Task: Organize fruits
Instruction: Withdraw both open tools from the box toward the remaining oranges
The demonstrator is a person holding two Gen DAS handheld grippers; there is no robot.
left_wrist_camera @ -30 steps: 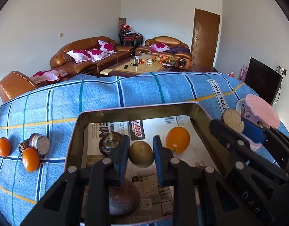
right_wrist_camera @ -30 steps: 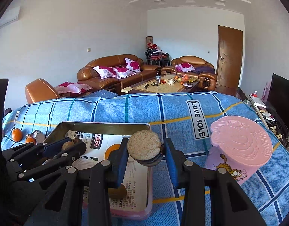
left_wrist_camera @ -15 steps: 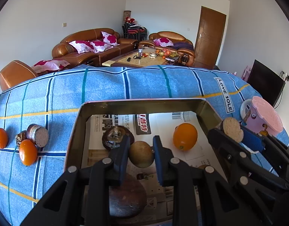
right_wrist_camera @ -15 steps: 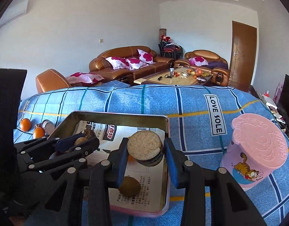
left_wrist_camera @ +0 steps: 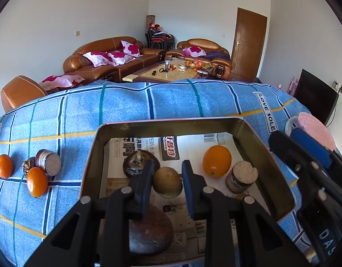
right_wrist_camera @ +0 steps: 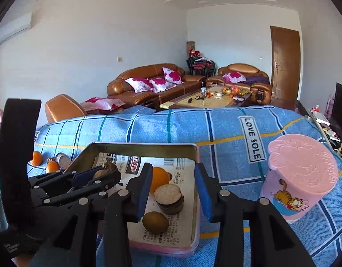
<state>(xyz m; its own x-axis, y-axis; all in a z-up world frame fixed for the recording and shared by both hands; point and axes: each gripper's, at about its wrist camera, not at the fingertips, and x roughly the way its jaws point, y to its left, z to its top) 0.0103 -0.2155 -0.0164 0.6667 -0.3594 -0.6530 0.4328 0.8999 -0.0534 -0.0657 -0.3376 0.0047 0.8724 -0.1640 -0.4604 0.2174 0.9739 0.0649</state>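
Tin: a shallow rectangular metal tray [left_wrist_camera: 275, 169] with brassy walls and a pink outer rim, lined with printed newspaper [left_wrist_camera: 193, 142], sits at the centre of the table.
Contents: a smooth orange [left_wrist_camera: 216, 161] at 2 o'clock in the tray, a cut stub of dark-skinned fruit [left_wrist_camera: 241, 179] with a pale, grainy top just beside it, a wrinkled dark fruit [left_wrist_camera: 135, 162] at 10 o'clock, a dull round brown fruit [left_wrist_camera: 167, 184] mid-tray.
Left gripper [left_wrist_camera: 167, 187]: jaws have just been easing apart, the brown fruit between them, pads barely clear of it.
Right gripper [right_wrist_camera: 173, 191]: jaws have just been widening and stand released around the cut stub, which rests on the paper.
Surface: a blue checked cloth [left_wrist_camera: 148, 102]; two small oranges [left_wrist_camera: 37, 184] lie at 9 o'clock.
Cup: a pink plastic lidded cup [right_wrist_camera: 300, 178] at 3 o'clock.
Room: leather sofas [right_wrist_camera: 148, 82], white walls.
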